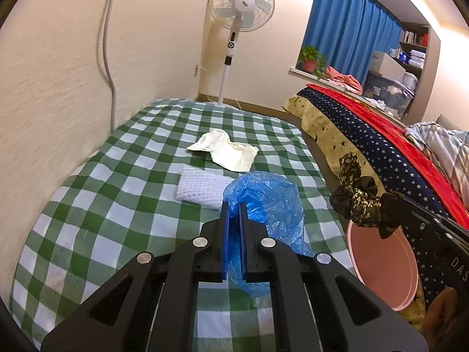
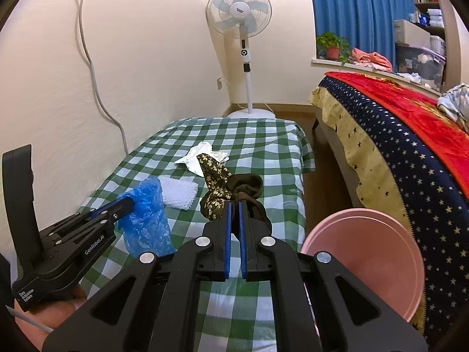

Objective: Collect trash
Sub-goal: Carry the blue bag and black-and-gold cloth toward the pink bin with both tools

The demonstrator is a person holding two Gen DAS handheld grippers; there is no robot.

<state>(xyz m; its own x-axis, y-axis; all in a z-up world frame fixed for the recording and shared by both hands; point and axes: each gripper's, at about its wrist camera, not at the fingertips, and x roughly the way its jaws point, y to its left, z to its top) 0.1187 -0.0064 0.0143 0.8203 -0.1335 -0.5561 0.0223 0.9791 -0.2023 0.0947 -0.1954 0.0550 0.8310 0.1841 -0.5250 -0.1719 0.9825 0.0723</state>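
Left wrist view is showing the left gripper (image 1: 234, 205) clenching a crumpled blue plastic bag (image 1: 263, 202), whose lower part is hiding behind the fingers. Right gripper (image 2: 234, 205) is pinching a dark floral fabric scrap (image 2: 217, 176); the pinched part is hard to make out. Both grippers are hanging above the green checkered table (image 2: 263, 152), the right one beside the pink bin (image 2: 366, 252), whose bottom is cut off. A white cloth (image 1: 225, 149) and white mesh pad (image 1: 202, 187) are lying mid-table, apart from the edges
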